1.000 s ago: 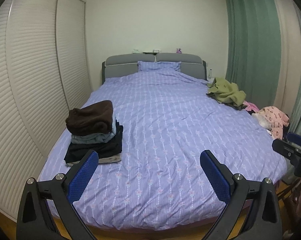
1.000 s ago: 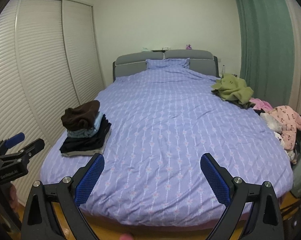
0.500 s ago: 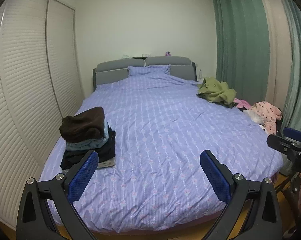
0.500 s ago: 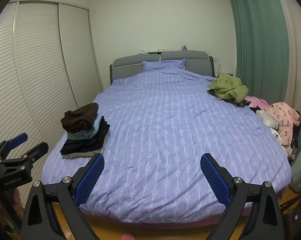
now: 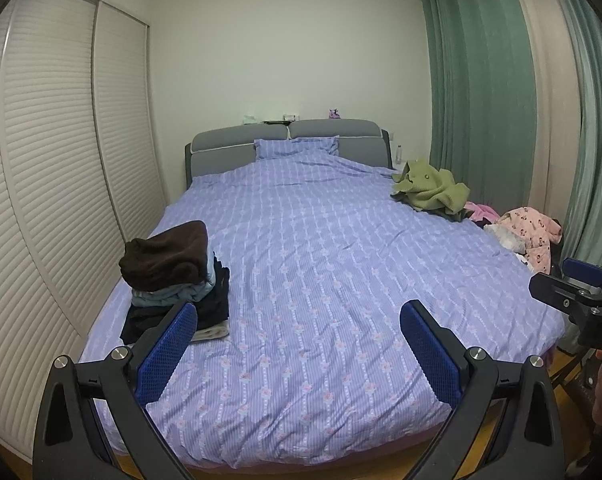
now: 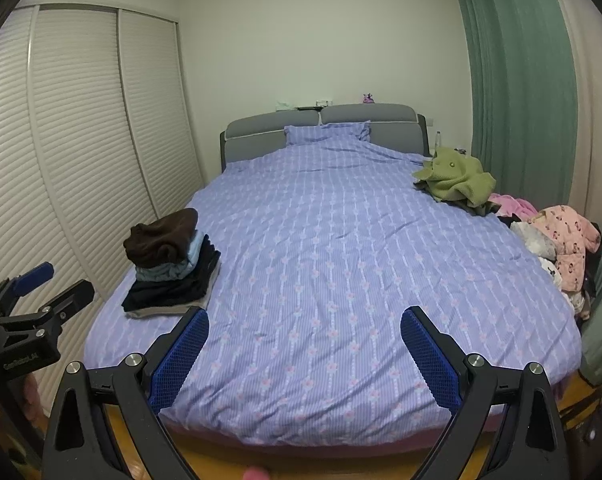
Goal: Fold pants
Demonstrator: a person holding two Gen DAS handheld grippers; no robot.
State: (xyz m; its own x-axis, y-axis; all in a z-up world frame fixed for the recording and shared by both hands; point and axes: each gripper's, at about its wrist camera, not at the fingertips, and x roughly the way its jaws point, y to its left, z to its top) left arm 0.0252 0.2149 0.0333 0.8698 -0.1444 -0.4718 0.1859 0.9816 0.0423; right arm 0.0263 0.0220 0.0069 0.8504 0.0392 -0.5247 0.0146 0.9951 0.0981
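Almost nothing has changed since a moment ago. The clothes lie where they did, and both my grippers are as wide open as before.

I cannot tell which clothes are the pants. A neat stack (image 5: 173,280) of folded clothes sits on the left side of the bed (image 5: 321,260), with a fuzzy brown one (image 5: 165,254) on top, light blue under it and dark ones at the bottom. The unfolded clothes are on the right side: a crumpled green heap (image 5: 429,186) near the top of the bed, and soft pink clothes (image 5: 531,228) at the right edge.

My left gripper (image 5: 299,320) is wide open and holds nothing. It hangs in the air at the foot of the bed. Its bumpy blue pads (image 5: 165,352) touch nothing. My right gripper (image 6: 305,320) is just as wide open, holds nothing and hangs beside the left one.

The bed cover is purple with stripes and small pink flowers, and it has a few wrinkles. A pillow (image 5: 295,147) leans on the gray padded headboard (image 5: 237,150). Ribbed white doors (image 5: 53,160) stand on the left and a green curtain (image 5: 473,100) hangs on the right.
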